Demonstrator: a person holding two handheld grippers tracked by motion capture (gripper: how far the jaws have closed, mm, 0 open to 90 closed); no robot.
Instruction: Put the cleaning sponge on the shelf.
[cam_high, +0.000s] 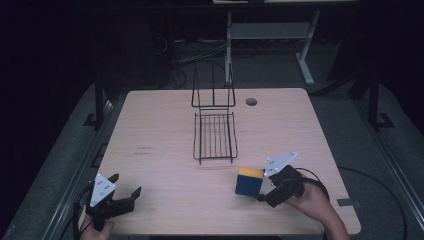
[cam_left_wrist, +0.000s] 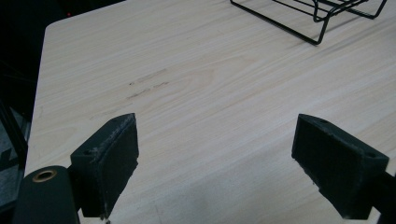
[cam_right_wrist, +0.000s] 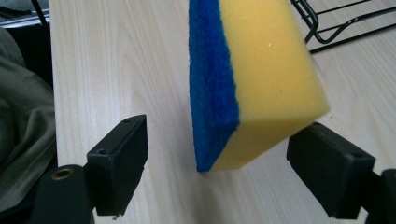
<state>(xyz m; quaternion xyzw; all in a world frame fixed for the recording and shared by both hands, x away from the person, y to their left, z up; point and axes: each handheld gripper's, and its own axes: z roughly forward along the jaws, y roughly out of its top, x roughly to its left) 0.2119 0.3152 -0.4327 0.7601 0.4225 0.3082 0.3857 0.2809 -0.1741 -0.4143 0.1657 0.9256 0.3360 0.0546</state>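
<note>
Here, in the high view, I see my right gripper at the lower right of the frame, just beside a yellow-and-blue sponge that stands on its edge on the wooden table. In the right gripper view the sponge fills the upper middle, blue layer to the left, yellow to the right. My jaws are spread wide on either side of its near end; the right jaw sits just beside the yellow face, the left one apart from the blue. My left gripper, at the lower left, also has its jaws wide apart over bare wood. A black wire rack sits at centre.
</note>
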